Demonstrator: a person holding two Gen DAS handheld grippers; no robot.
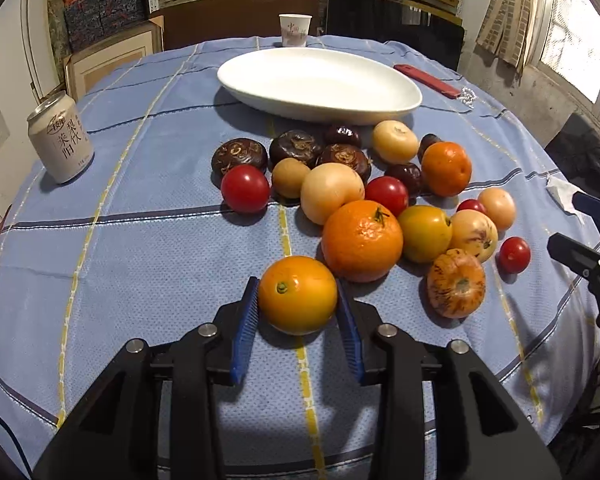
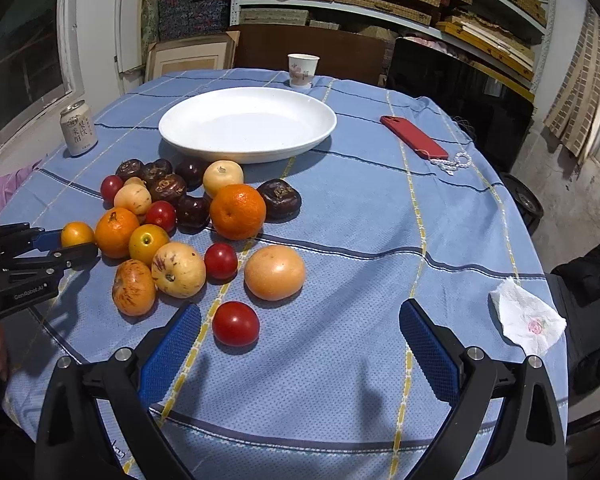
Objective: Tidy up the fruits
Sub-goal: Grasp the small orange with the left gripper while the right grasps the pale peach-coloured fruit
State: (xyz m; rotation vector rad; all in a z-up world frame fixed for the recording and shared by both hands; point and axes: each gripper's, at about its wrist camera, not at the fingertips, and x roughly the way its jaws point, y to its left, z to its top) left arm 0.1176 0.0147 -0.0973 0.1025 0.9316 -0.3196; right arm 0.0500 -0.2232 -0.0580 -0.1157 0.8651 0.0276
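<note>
While the white dish (image 1: 320,84) at top centre sits empty, your left gripper (image 1: 298,308) clamps its first orange fruit (image 1: 297,295); your right gripper (image 2: 300,336) gapes wide, fruit pile (image 2: 188,216) untouched

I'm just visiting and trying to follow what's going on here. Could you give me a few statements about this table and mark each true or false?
1. The white plate already holds fruit. False: it holds none.
2. The left tongs grip a small yellow-orange fruit. True.
3. The right tongs are clamped on a red tomato. False: they stand wide open, the tomato loose between them.
4. A red phone lies right of the plate. True.
5. The drink can lies tipped over. False: it stands upright.
</note>
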